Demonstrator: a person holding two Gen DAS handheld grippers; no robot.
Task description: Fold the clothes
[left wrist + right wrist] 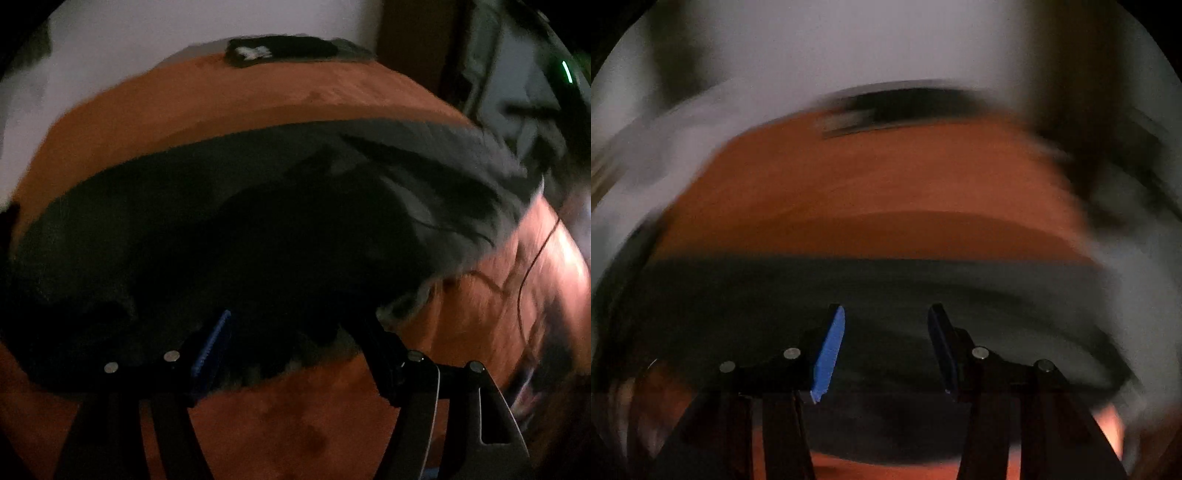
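Note:
A dark grey garment (pixel 258 206) lies spread across the orange-brown bed cover (pixel 221 99), its right part rumpled into folds. My left gripper (pixel 299 317) hovers over the garment's near edge, open, its blue-padded fingers (pixel 216 339) wide apart with only flat cloth beneath. In the blurred right wrist view the same garment (pixel 886 284) fills the lower half. My right gripper (pixel 886 308) stands open above it, nothing pinched between its blue pads (pixel 831 350).
A folded dark piece with a white print (pixel 273 53) rests at the cover's far edge, blurred in the right wrist view (pixel 905 101). A white wall (pixel 147 33) rises behind. A thin cord (pixel 532 258) trails over the cover at the right, near dim clutter with a green light (pixel 565 72).

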